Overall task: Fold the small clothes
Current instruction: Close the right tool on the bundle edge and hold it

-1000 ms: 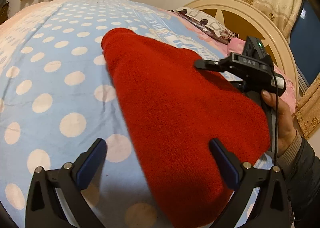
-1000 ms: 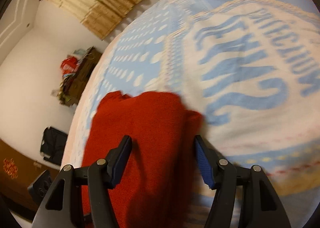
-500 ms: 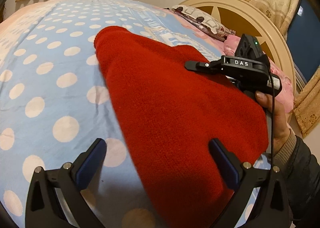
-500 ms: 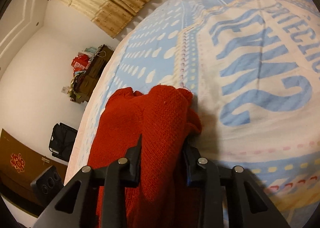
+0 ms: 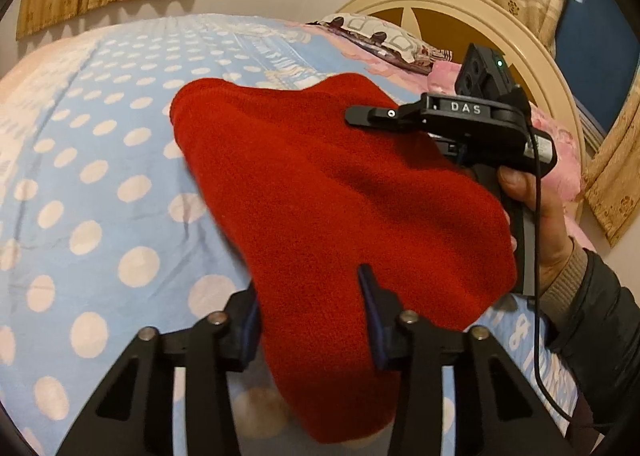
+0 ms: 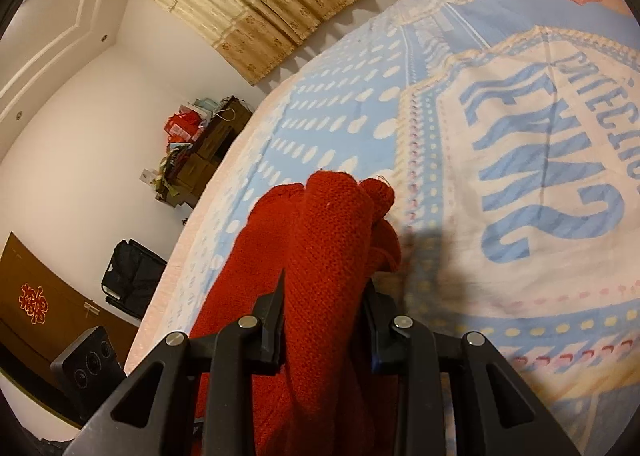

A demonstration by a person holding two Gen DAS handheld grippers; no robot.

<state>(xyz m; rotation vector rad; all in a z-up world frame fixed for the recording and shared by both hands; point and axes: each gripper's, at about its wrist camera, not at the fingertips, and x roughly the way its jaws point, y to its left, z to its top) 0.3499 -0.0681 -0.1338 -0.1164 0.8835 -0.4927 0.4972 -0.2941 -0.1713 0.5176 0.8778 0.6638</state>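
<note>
A red knit garment (image 5: 320, 184) lies across the blue polka-dot bed cover (image 5: 100, 176), its near and right edges raised off the bed. My left gripper (image 5: 310, 296) is closing, its blue pads pinching the near edge of the cloth bunched between them. In the right wrist view my right gripper (image 6: 325, 284) is shut on a thick roll of the same garment (image 6: 328, 224). In the left wrist view a hand (image 5: 536, 208) holds that gripper's black body (image 5: 464, 112) at the garment's right edge, and the cloth hides its fingers.
A cream round headboard (image 5: 552, 88) and a patterned pillow (image 5: 380, 36) stand at the bed's far right. Beyond the bed's edge are a cluttered brown cabinet (image 6: 200, 144) and a black bag (image 6: 128, 280). The bed cover's lettered part (image 6: 540, 144) lies bare.
My left jaws went from wide open around the garment's near edge to pinching it. My right jaws closed on the far edge first. The cloth has bunched and lifted a little.
</note>
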